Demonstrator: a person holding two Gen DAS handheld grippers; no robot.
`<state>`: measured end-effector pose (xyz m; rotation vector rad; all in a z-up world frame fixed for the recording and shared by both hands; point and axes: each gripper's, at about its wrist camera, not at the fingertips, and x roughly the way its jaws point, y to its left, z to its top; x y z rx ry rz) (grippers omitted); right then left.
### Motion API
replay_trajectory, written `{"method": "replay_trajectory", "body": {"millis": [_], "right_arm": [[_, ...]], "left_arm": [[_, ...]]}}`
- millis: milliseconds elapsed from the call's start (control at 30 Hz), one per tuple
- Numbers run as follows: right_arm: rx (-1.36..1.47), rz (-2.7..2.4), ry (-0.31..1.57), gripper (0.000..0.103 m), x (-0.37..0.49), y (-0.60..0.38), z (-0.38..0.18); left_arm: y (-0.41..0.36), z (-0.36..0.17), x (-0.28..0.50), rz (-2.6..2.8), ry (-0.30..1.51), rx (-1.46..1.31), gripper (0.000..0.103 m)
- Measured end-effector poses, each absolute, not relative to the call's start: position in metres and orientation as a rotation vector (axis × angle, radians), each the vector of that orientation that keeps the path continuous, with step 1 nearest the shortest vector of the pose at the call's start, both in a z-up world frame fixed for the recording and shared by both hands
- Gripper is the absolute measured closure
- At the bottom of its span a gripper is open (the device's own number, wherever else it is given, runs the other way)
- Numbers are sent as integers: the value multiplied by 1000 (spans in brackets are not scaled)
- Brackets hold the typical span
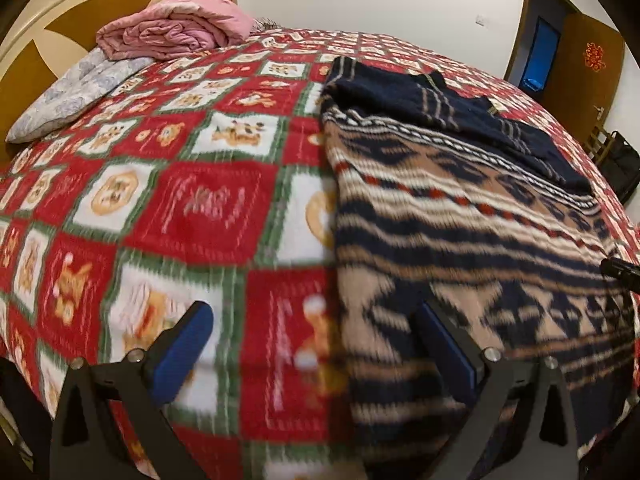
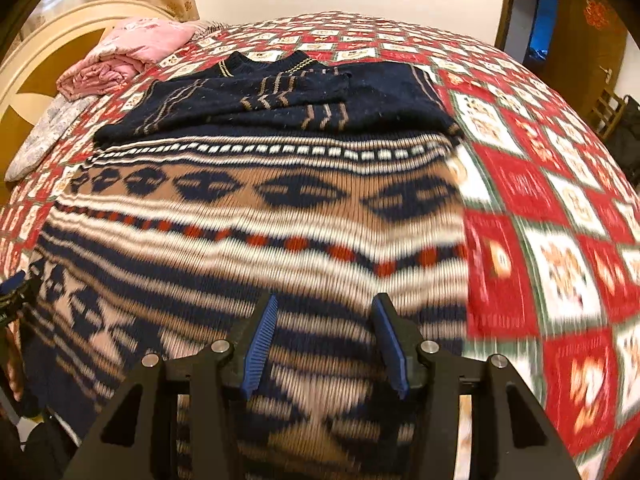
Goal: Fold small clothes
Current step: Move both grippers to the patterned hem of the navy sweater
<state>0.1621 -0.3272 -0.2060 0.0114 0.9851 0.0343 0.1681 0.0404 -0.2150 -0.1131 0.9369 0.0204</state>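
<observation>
A knitted sweater (image 2: 256,216) with navy, tan, white and red bands lies flat on the bed, its navy sleeves folded across the chest (image 2: 280,96) and its collar at the far end. It fills the right half of the left wrist view (image 1: 460,232). My left gripper (image 1: 316,332) is open and empty, above the sweater's left edge near the hem. My right gripper (image 2: 324,320) is open and empty, over the sweater's lower middle. The left gripper's tip shows at the left edge of the right wrist view (image 2: 14,288).
The bed has a red, white and green patchwork cover (image 1: 180,200). A folded pink quilt (image 1: 176,28) and a grey pillow (image 1: 72,96) lie by the cream headboard (image 1: 36,36). An open wooden door (image 1: 580,64) and a dark bag (image 1: 618,164) stand at the right.
</observation>
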Motion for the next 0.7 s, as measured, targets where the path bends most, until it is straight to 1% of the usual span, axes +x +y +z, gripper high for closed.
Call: {"method": "replay_trajectory", "body": {"millis": [200,367,500,700], "right_arm": [[39,25,971,52,120,-329,-207],[66,14,958,52,91,-332,-208],[81,9,952,52,67,-334,-211],[57,17,943,52,39,-330,-214]], "left_arm": [[27,-216,135,-18,949,-74,2],[19,-218,117,-49,963,-67,9],[12,-220,109,-78,984,-74,11],[4,-222,94,-108,988,-55,20]]}}
